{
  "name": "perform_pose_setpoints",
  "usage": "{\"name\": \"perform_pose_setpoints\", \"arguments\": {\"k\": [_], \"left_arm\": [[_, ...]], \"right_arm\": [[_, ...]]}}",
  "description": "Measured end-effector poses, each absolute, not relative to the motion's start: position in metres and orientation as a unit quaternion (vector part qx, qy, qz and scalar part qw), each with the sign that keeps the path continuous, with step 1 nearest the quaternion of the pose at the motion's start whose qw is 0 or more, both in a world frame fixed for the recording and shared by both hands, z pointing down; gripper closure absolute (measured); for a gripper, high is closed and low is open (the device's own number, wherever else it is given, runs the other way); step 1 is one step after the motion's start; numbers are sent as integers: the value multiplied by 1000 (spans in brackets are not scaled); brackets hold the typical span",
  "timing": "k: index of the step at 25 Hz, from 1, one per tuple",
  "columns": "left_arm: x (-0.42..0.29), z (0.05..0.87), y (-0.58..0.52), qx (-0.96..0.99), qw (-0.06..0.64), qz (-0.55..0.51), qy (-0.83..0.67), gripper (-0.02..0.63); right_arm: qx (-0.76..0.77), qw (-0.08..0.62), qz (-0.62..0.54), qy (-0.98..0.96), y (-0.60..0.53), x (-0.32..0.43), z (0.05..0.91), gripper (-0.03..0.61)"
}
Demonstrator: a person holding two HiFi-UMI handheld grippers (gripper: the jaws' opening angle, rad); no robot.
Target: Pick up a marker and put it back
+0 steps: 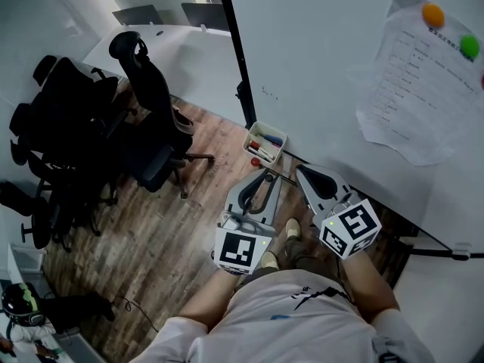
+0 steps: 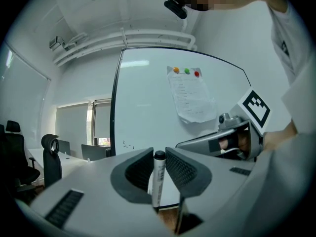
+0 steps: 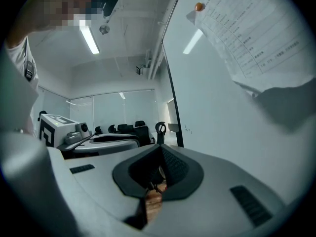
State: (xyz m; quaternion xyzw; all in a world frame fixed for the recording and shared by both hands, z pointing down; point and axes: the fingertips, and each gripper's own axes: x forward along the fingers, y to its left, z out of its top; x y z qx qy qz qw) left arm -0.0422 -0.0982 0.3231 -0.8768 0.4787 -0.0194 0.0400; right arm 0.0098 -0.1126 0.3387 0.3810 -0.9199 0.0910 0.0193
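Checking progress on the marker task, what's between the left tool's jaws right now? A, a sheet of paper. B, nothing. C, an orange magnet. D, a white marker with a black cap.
D: in the left gripper view, the left tool is closed on the white marker with a black cap, which stands upright between its jaws.

The right gripper point(image 3: 159, 153) points along the whiteboard point(image 3: 237, 132) at its right, jaws together and empty; office chairs point(image 3: 132, 128) stand far off.
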Motion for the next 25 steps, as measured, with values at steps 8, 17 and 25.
{"name": "perform_pose_setpoints", "arguments": {"k": [8,17,25], "left_arm": [[-42,355,-147,-869,50,-55,489,530],[-39,410,-209,-862,68,-116,488,530],[-31,469,-223,-853,107,-187,475,529]], "right_arm": [[377,31,113,-919,-145,15,361,565],[368,54,148,-916,-197,18,396,565],[349,71,165,-920,-222,7,418,565]]}}
